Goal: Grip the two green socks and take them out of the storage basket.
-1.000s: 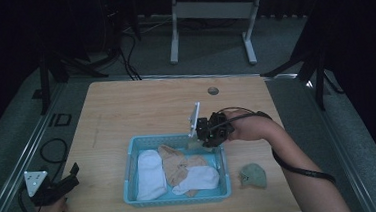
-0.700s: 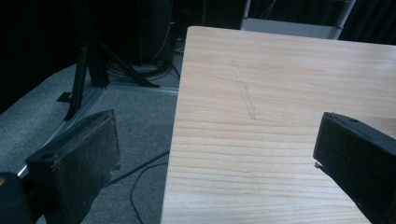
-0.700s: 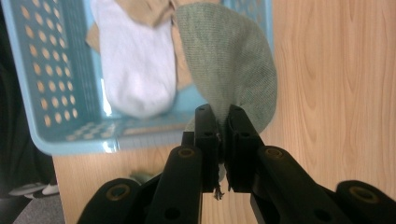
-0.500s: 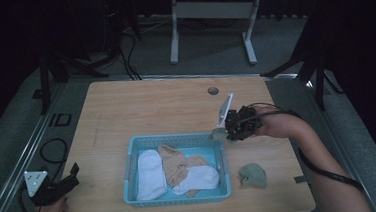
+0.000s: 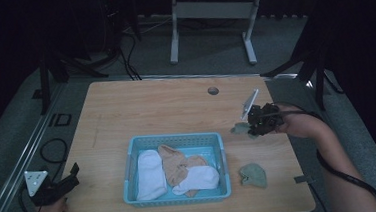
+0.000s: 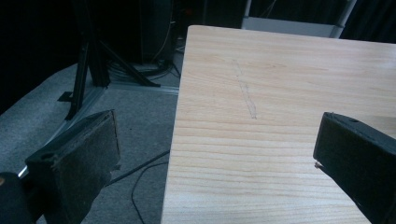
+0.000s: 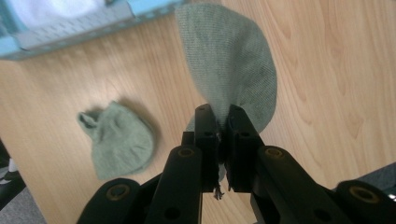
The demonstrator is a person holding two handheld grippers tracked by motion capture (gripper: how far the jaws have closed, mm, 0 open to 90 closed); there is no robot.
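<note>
— Where's the high view?
— Above the near edge, facing forward and down over the whole surface (image 5: 176,112).
— And the gripper views?
— Close, low; the right one shares the basket (image 7: 70,25) corner.

Light wooden table (image 5: 166,107) with blue basket (image 5: 177,199), one green sock (image 5: 253,174).

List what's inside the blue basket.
In the blue basket: a white sock, a tan sock and another white sock lying over it. Anything beneath them is covered.
</note>
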